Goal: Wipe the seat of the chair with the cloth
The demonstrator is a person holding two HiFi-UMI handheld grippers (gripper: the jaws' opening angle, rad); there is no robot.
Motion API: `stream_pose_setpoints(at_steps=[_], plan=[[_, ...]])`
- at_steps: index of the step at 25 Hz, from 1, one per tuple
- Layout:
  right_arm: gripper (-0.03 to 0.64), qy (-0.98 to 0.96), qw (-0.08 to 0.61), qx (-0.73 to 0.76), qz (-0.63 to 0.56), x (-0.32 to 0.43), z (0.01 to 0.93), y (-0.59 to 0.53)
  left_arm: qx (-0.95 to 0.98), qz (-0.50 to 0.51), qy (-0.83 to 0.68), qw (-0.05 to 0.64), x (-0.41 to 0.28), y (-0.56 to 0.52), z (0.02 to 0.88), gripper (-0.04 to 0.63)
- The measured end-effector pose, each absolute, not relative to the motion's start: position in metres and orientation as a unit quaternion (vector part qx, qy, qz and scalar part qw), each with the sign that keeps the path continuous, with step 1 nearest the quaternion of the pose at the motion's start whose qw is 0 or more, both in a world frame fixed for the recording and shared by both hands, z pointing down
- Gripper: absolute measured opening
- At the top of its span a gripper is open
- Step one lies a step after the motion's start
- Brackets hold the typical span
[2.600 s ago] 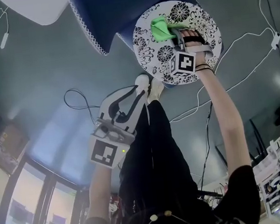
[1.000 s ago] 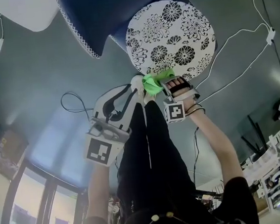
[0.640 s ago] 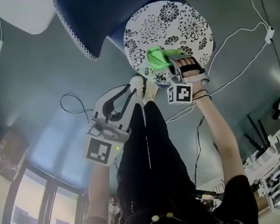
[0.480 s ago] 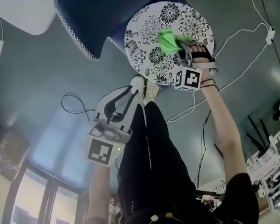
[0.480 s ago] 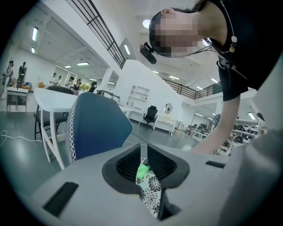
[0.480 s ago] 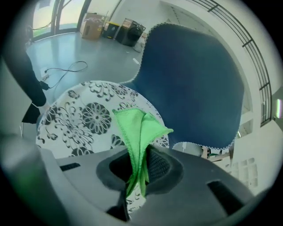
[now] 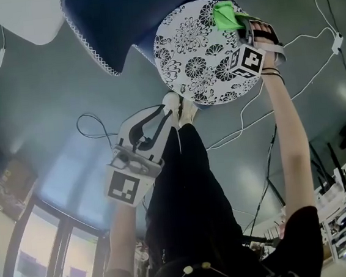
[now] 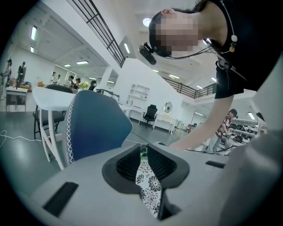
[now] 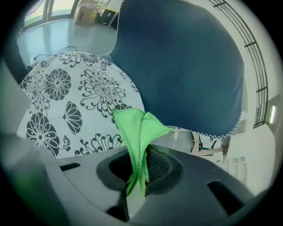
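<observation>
The chair's round seat [image 7: 198,52] is white with black flowers; its blue backrest [image 7: 129,16] rises behind it. My right gripper [image 7: 239,22] is at the seat's far right rim, shut on the green cloth [image 7: 225,14], which lies on the seat. In the right gripper view the cloth [image 9: 137,128] fans out of the right gripper [image 9: 139,152] over the seat [image 9: 66,101] beside the backrest [image 9: 185,66]. My left gripper [image 7: 161,114] hangs short of the seat's near edge, shut and empty. A strip of seat [image 8: 148,185] shows past the left gripper [image 8: 142,152].
White cables [image 7: 302,78] and a plug block [image 7: 337,42] lie on the grey floor right of the chair. A black cable loop [image 7: 91,122] lies at the left. A white tabletop [image 7: 31,17] stands at the upper left. The person's shoes [image 7: 181,103] are at the seat's near edge.
The right gripper has swept the green cloth from the seat's near edge across to its far right rim. The left gripper has stayed where it was.
</observation>
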State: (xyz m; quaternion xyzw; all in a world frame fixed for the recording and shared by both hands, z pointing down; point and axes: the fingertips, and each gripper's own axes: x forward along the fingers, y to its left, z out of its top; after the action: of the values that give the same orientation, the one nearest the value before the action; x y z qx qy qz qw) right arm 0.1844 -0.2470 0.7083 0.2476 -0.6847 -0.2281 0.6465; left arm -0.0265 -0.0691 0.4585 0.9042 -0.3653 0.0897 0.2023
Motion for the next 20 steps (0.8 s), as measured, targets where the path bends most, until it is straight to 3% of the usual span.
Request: stream_pose_setpoints(at_steps=[20], plan=[[0.052, -0.695, 0.663, 0.219, -0.170, 0.193, 0.738, -0.188, 0.905, 0.092, -0.364, 0.200, -0.026, -0.076, 0.461, 0.051]])
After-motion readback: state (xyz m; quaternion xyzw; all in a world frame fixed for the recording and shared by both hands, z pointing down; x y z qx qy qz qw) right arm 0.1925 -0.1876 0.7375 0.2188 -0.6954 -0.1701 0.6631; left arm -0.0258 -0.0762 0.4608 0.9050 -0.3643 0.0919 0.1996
